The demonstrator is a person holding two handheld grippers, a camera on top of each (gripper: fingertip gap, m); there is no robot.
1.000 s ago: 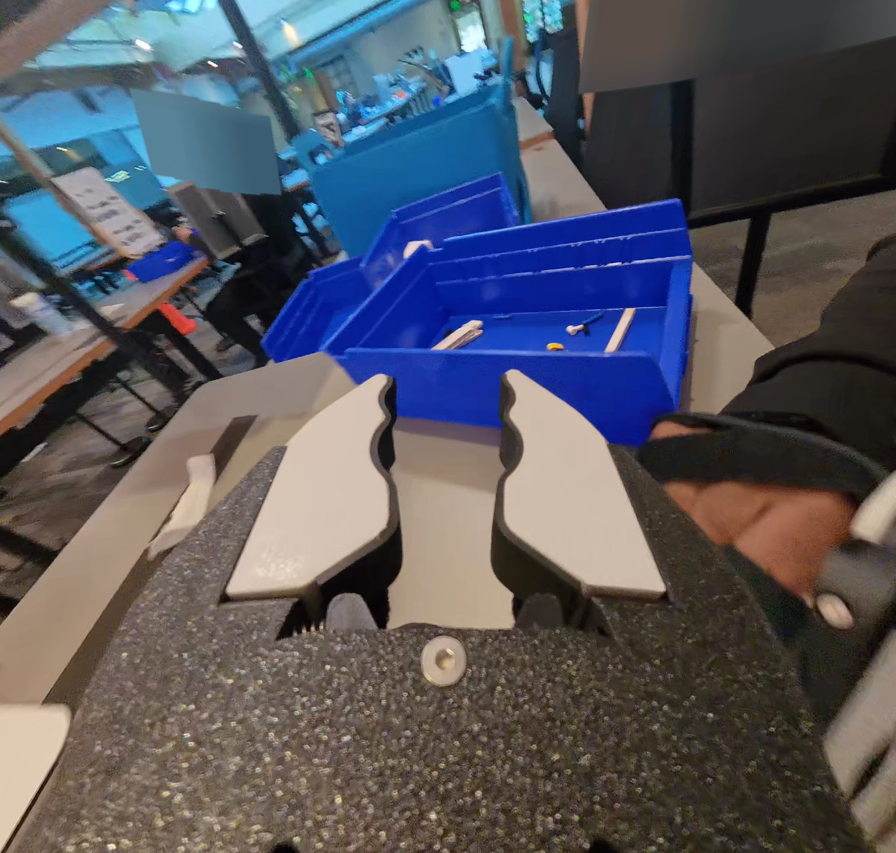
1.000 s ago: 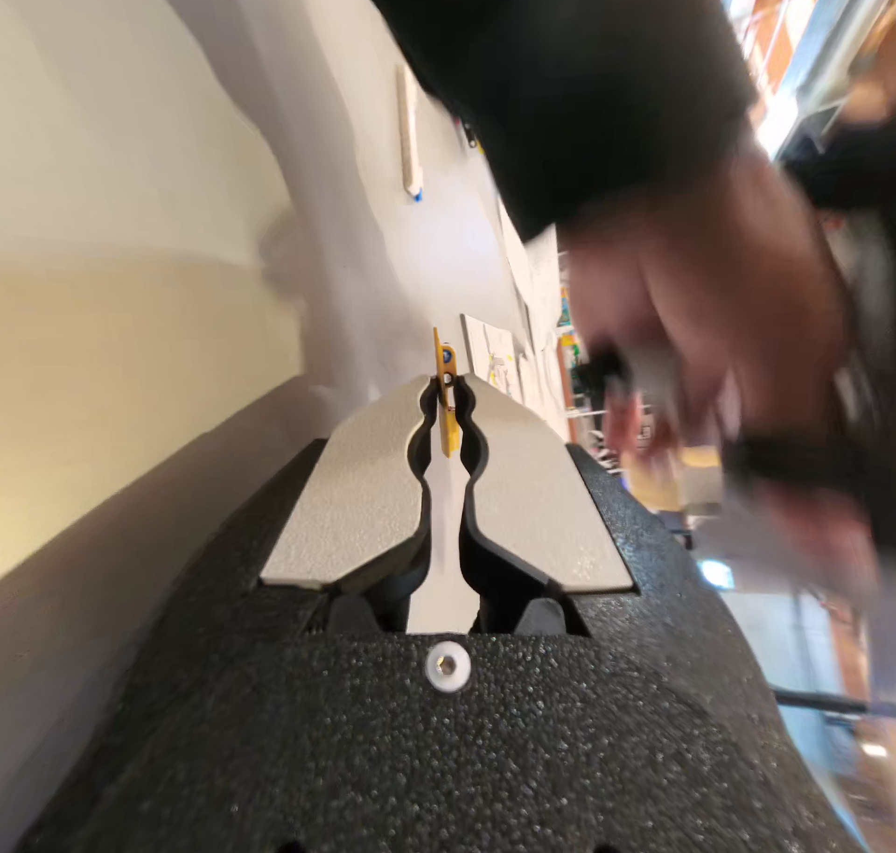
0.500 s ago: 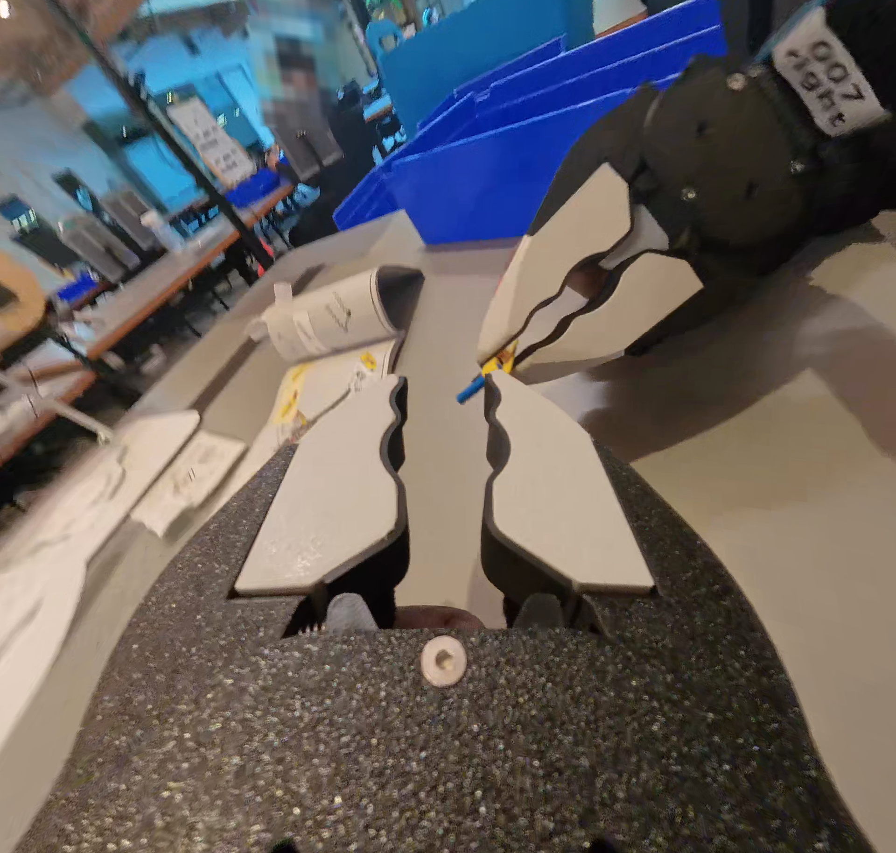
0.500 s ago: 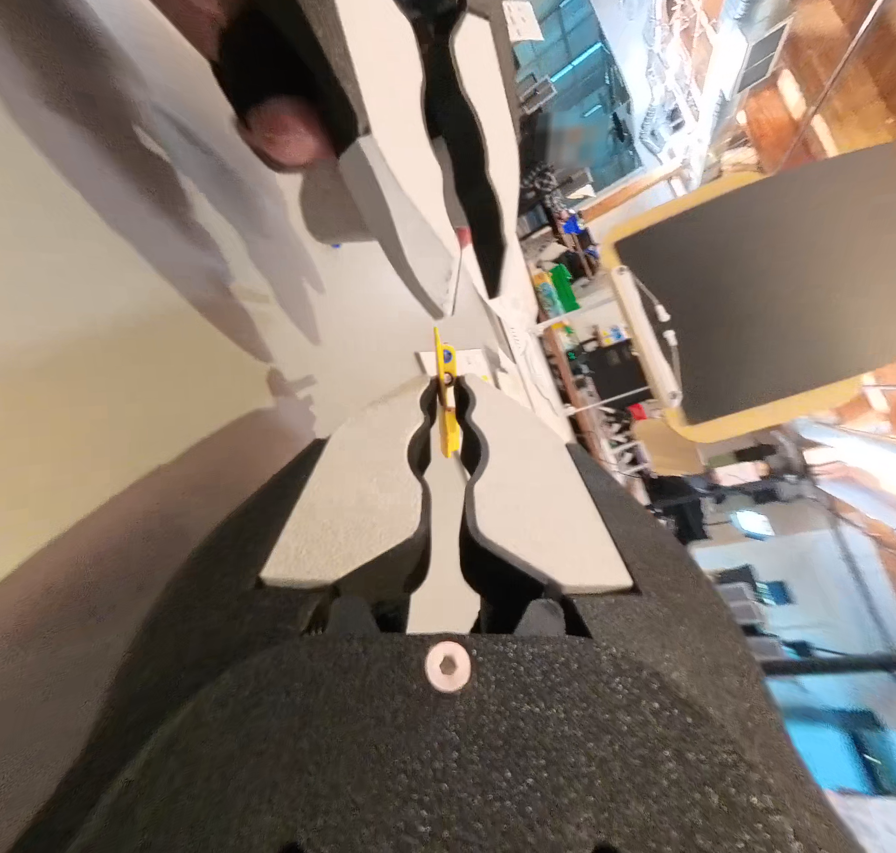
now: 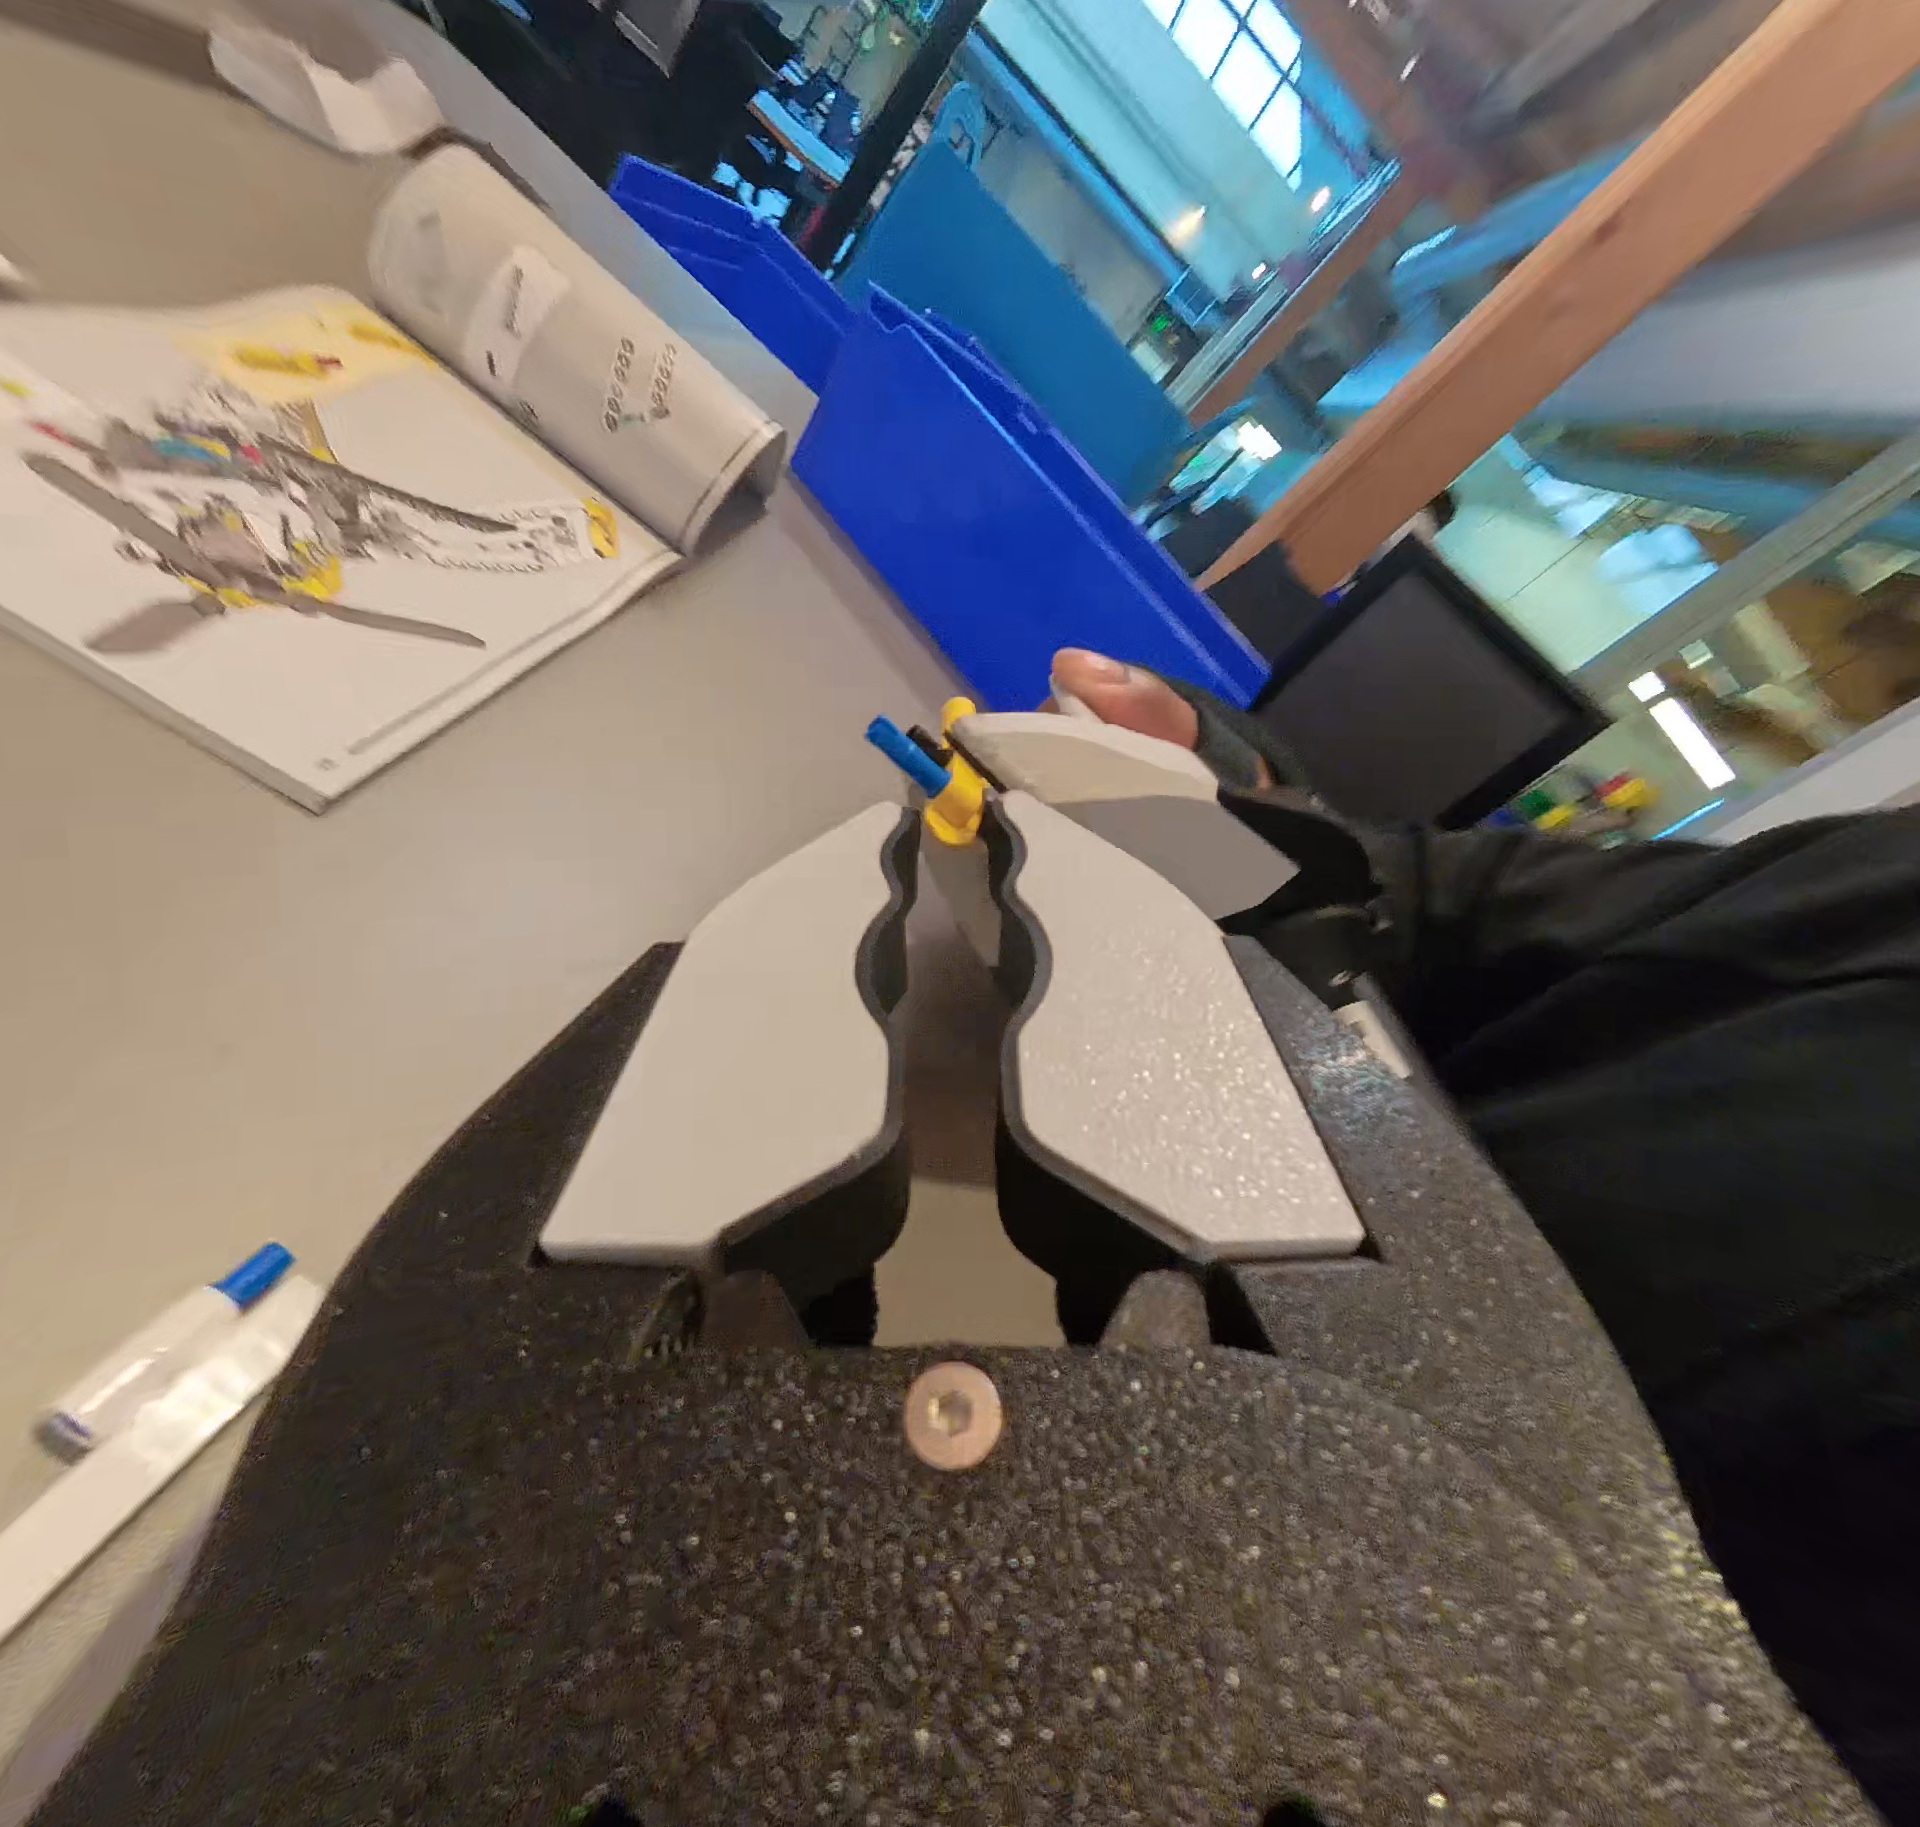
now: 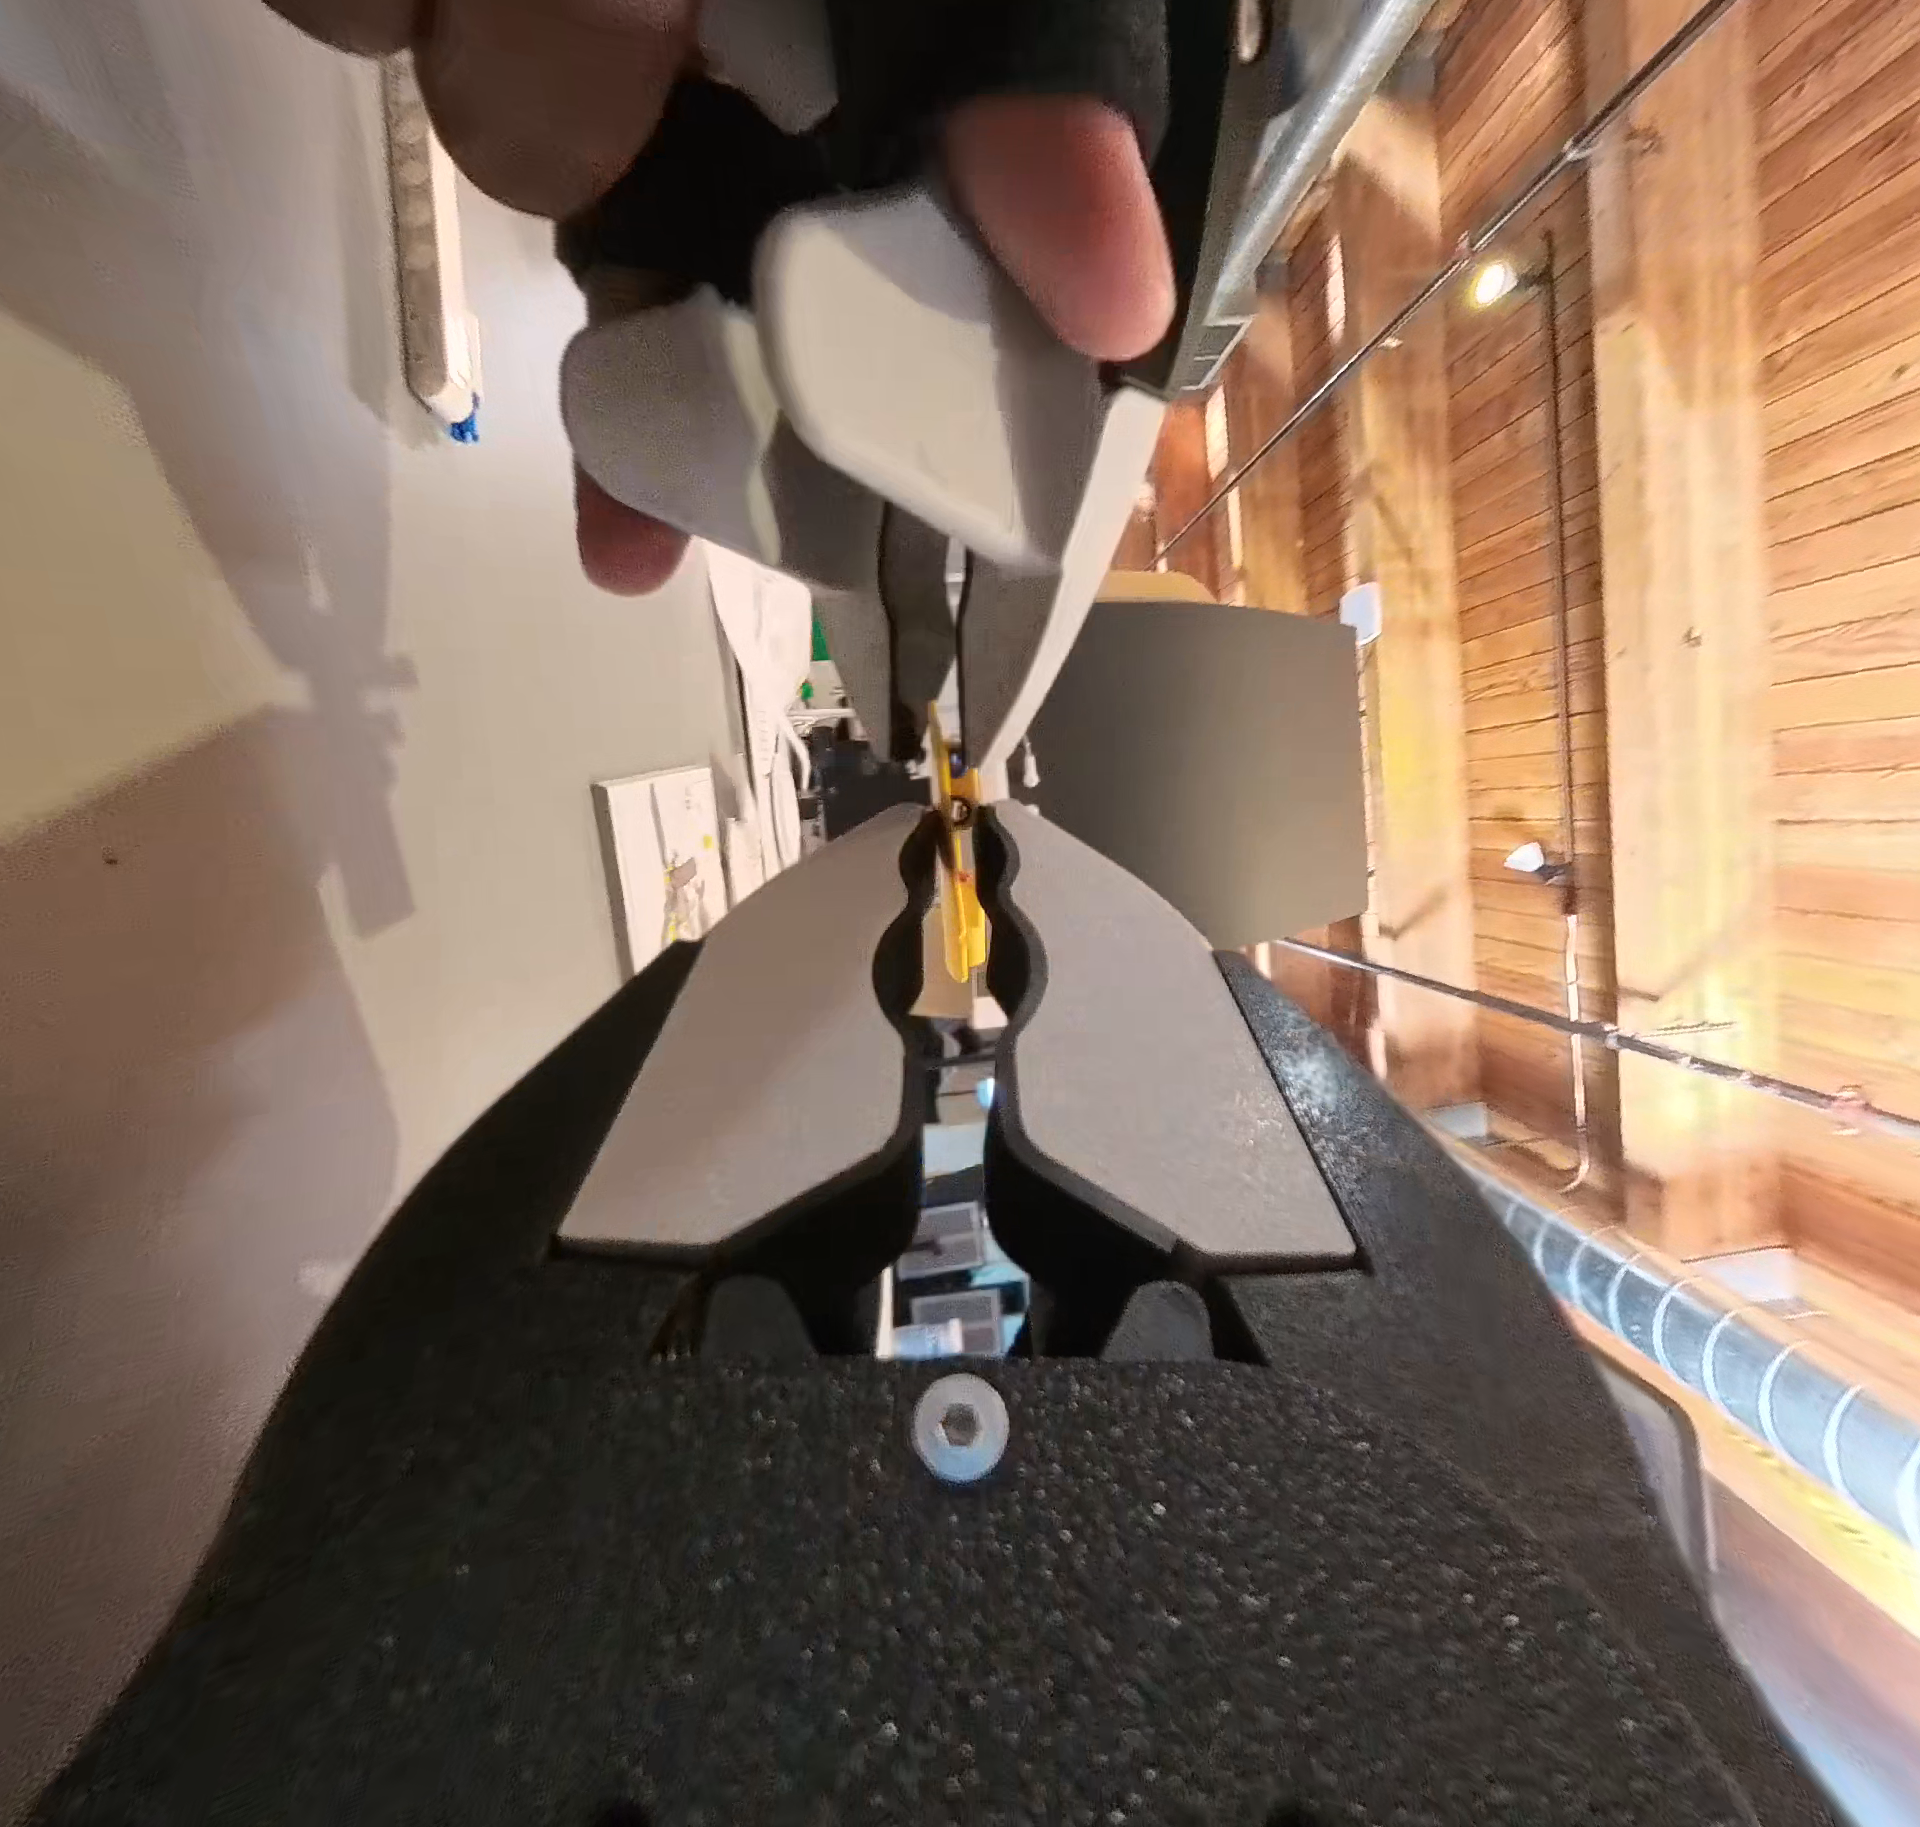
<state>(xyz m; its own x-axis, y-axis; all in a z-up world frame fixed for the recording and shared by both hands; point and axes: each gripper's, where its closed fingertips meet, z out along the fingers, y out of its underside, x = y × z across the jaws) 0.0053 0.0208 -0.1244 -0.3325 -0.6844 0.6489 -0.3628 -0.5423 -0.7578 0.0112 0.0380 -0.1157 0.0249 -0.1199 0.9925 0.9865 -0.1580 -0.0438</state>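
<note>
My right gripper is shut on a thin yellow plastic piece, which stands on edge between its pads. In the left wrist view the right gripper's grey fingers come in from the right with that yellow piece. A blue pin sticks out of the piece to the upper left. My left gripper has its jaws narrowed around the piece's lower end. A thin gap still shows beside its left pad. In the right wrist view the left gripper reaches down from above onto the piece's far end.
An open instruction booklet lies on the grey table at the left. Blue bins stand behind it. A white tube with a blue cap lies at the near left. A black monitor stands at the right. Both grippers' tips are close together, under 4 cm apart.
My left gripper swung away from the blue bins to the right gripper and narrowed its jaws around the yellow piece. The right gripper kept its hold on the piece.
</note>
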